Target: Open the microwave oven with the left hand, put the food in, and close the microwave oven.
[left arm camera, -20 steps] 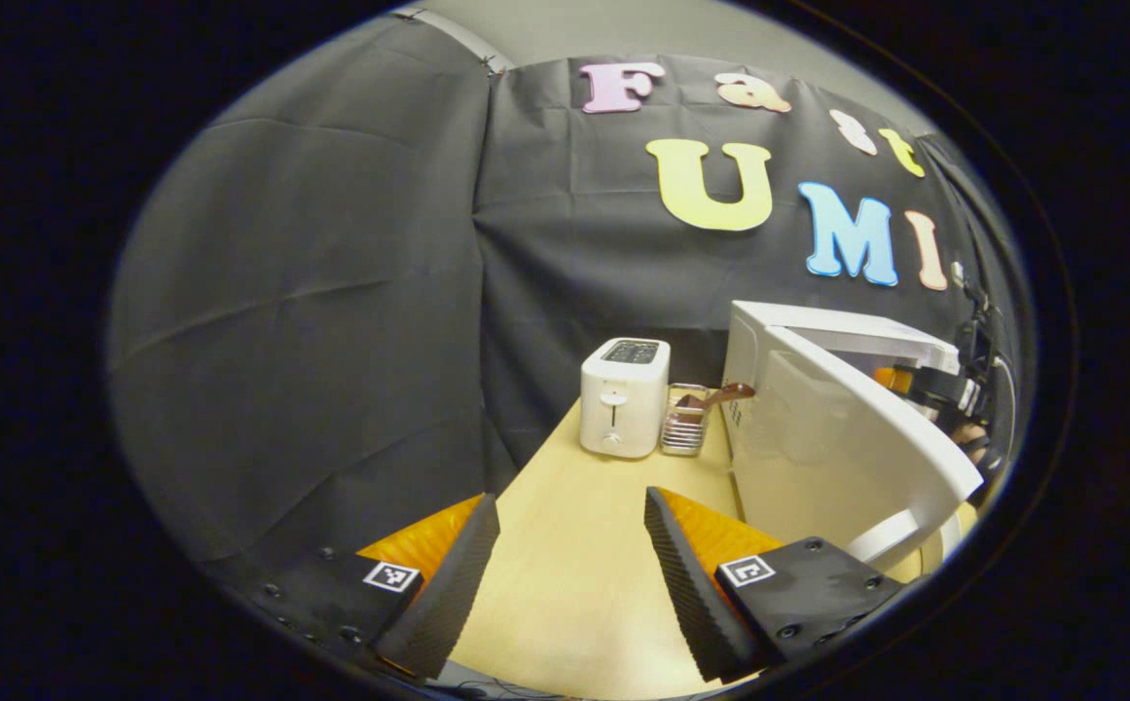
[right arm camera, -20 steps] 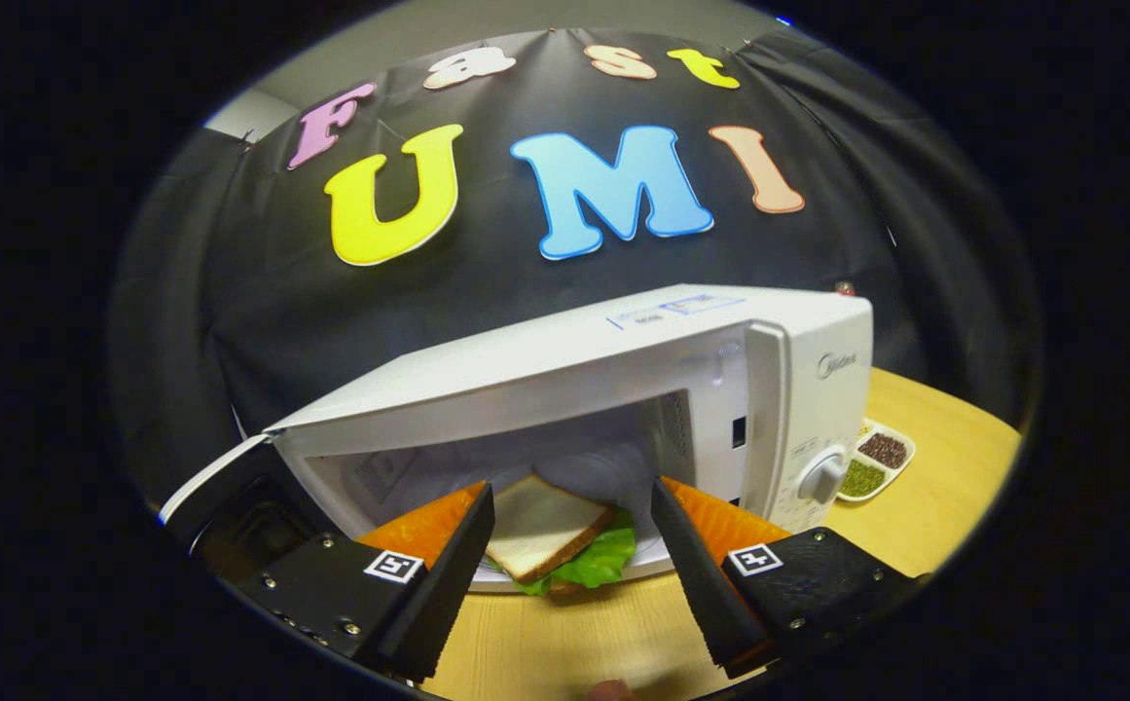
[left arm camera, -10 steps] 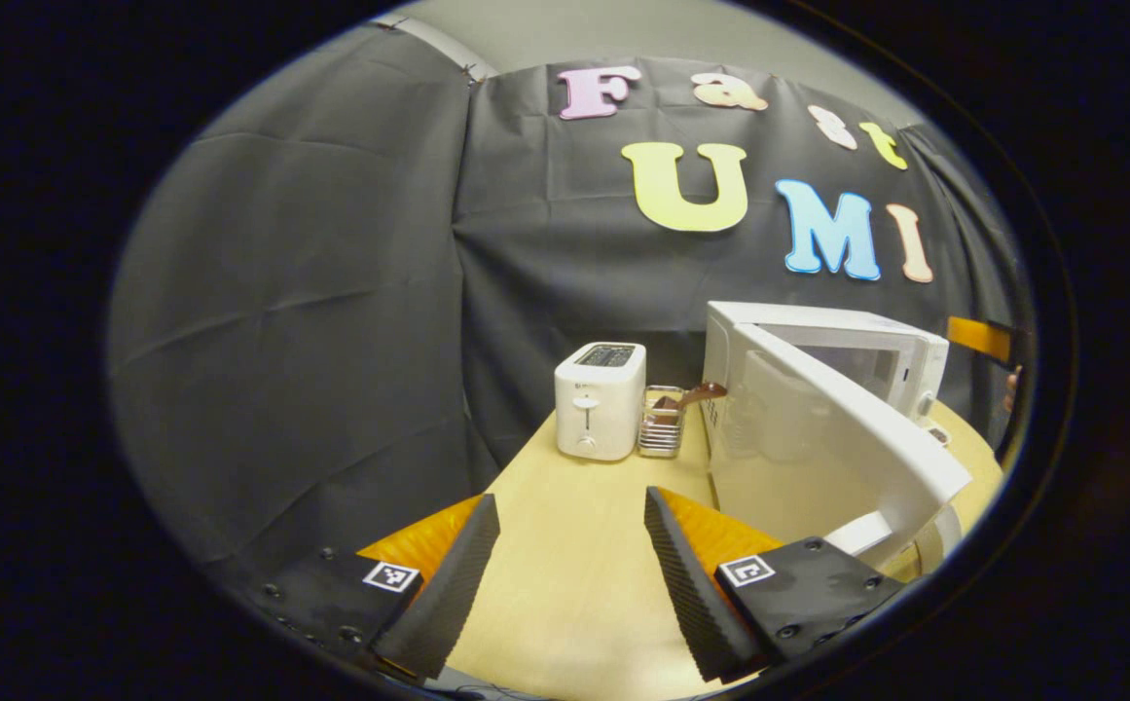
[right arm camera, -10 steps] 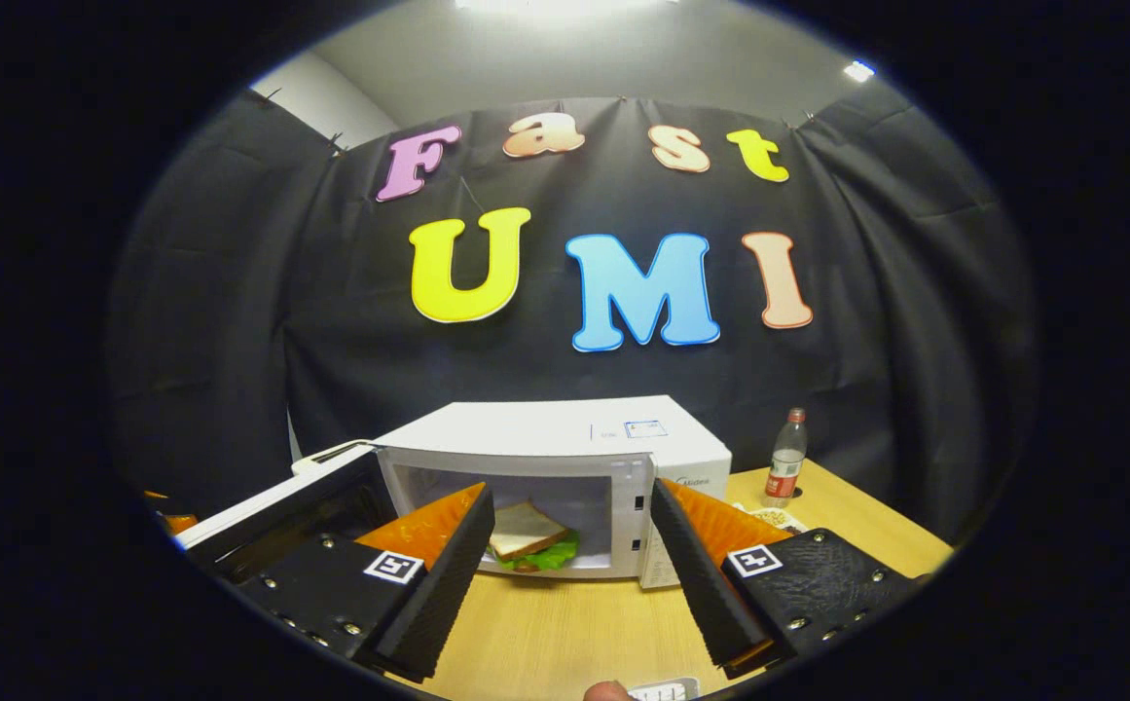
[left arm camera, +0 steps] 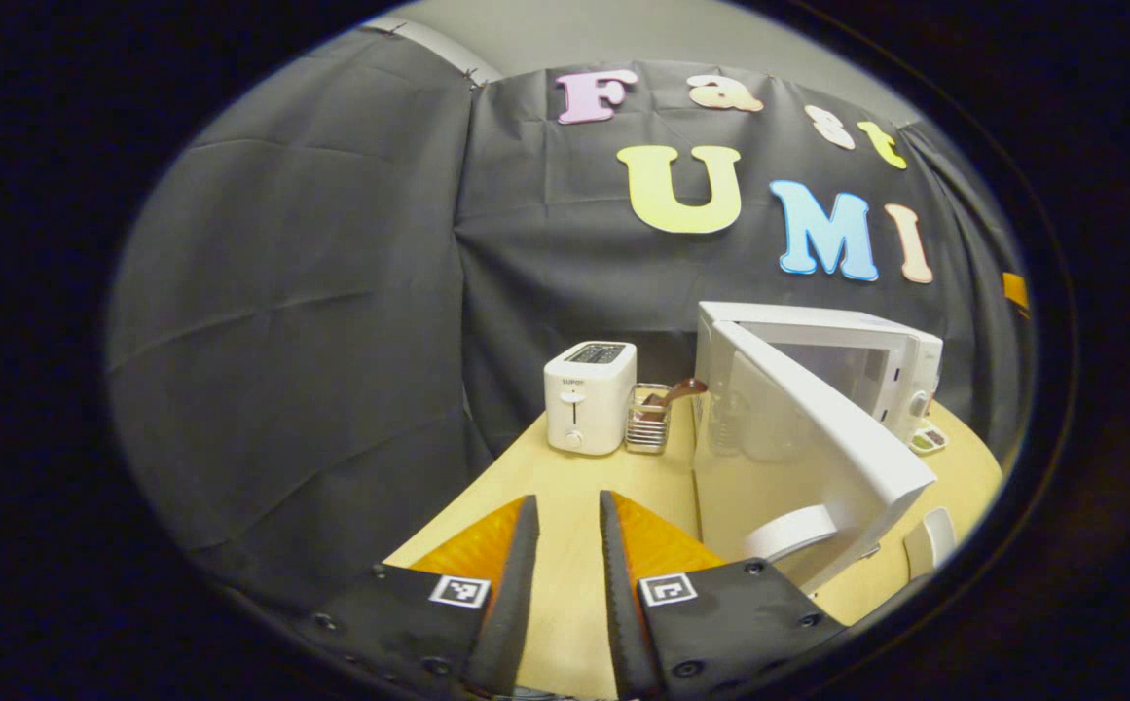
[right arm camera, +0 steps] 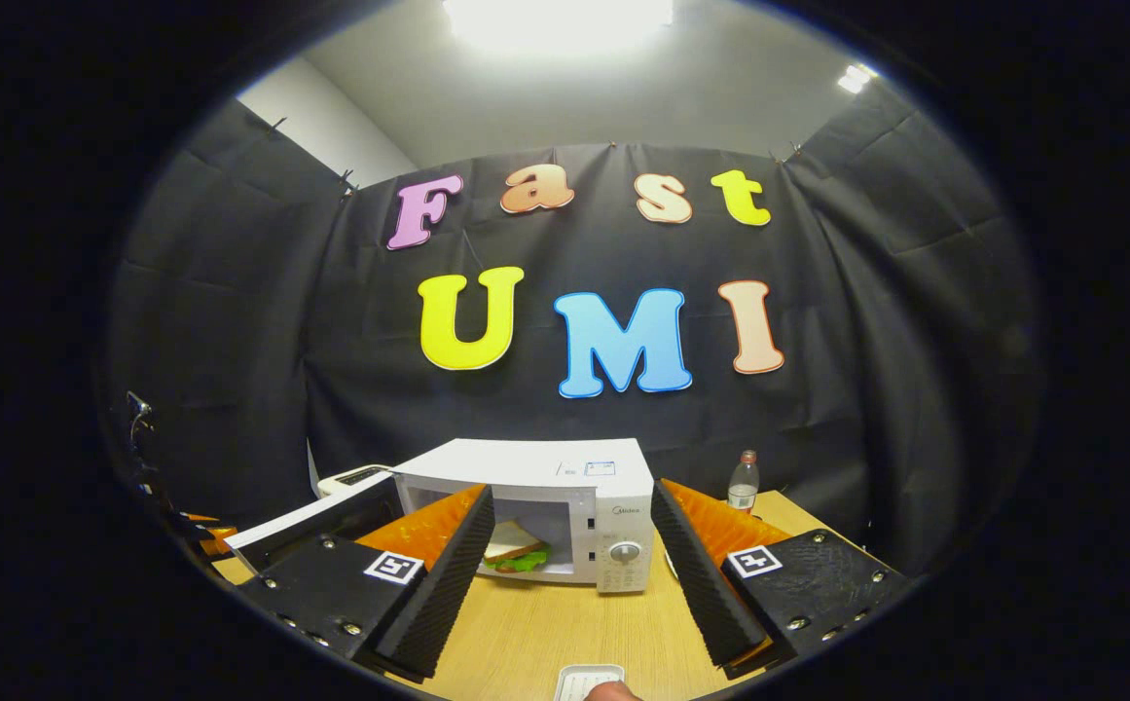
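Note:
The white microwave [right arm camera: 545, 477] stands on the wooden table with its door [right arm camera: 311, 521] swung open to the left. A sandwich [right arm camera: 511, 555] of white bread and green lettuce lies inside the cavity. My right gripper [right arm camera: 572, 492] is open and holds nothing, well back from the microwave's front. In the left gripper view the open door [left arm camera: 818, 438] stands edge-on at the right, its handle [left arm camera: 788, 531] close to me. My left gripper [left arm camera: 566, 501] is over the table just left of the door, its fingers drawn nearly together with nothing between them.
A white toaster [left arm camera: 589, 394] and a wire utensil holder [left arm camera: 647, 428] stand at the back left of the table [left arm camera: 574, 477]. A plastic bottle [right arm camera: 742, 484] and a small divided dish [left arm camera: 925, 440] sit right of the microwave. A white object [right arm camera: 589, 682] lies at the near edge.
My right gripper has pulled back from the microwave, leaving the sandwich inside. My left gripper's fingers have closed from wide apart to a narrow gap.

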{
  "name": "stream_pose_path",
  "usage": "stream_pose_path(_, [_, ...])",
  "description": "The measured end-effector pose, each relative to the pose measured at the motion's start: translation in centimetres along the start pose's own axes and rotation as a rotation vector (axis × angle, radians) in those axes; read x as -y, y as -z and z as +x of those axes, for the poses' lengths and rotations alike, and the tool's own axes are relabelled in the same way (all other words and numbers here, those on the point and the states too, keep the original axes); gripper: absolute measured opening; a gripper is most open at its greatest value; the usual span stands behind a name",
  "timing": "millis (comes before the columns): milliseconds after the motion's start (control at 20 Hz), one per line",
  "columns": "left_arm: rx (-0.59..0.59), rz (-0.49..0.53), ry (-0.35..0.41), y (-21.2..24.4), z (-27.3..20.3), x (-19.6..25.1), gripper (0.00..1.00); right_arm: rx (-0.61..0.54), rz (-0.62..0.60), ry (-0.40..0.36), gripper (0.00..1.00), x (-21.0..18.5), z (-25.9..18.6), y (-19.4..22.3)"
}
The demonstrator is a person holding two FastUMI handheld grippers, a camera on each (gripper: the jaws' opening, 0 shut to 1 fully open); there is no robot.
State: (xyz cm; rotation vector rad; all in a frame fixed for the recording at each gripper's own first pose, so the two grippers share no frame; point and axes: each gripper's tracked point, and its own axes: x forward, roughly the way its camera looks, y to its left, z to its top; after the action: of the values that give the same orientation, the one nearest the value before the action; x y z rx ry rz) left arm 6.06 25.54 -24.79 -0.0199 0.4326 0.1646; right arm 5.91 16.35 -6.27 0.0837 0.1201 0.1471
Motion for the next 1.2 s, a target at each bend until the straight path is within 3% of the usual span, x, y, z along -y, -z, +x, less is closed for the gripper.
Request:
stream_pose_path(50, [-0.005, 0.003, 0.029, 0.1, -0.2, 1.1, 0.41, 0.001, 0.0, 0.004, 0.98, 0.5, -0.2, -0.1])
stream_pose_path(100, [0.016, 0.025, -0.025, -0.3, -0.7, 0.6, 0.39, 0.002, 0.001, 0.008, 0.98, 1.1, -0.6, -0.3])
stream_pose_path(150, [0.035, 0.03, -0.021, -0.9, -0.8, 0.8, 0.12, 0.003, 0.002, 0.011, 0.98, 1.6, -0.8, -0.4])
stream_pose_path(200, [0.018, 0.024, 0.002, -0.5, -0.8, 2.2, 0.07, 0.003, 0.002, 0.016, 0.98, 2.1, -1.2, -0.3])
stream_pose_path(300, [0.004, 0.044, 0.024, -0.2, -1.0, 3.8, 0.12, 0.003, 0.007, 0.021, 0.98, 3.1, -2.0, -0.3])
stream_pose_path(350, [0.003, 0.06, 0.026, -0.4, -1.1, 4.4, 0.07, 0.001, 0.009, 0.026, 0.98, 3.6, -2.3, -0.3])
stream_pose_path(950, [-0.013, 0.052, 0.132, -0.6, -1.7, 15.5, 0.07, -0.037, 0.019, 0.037, 0.98, 11.0, -7.2, 0.5])
stream_pose_path(1200, [-0.032, 0.08, 0.213, -0.1, -1.3, 20.8, 0.07, -0.061, 0.038, 0.071, 0.98, 13.0, -8.3, 1.1])
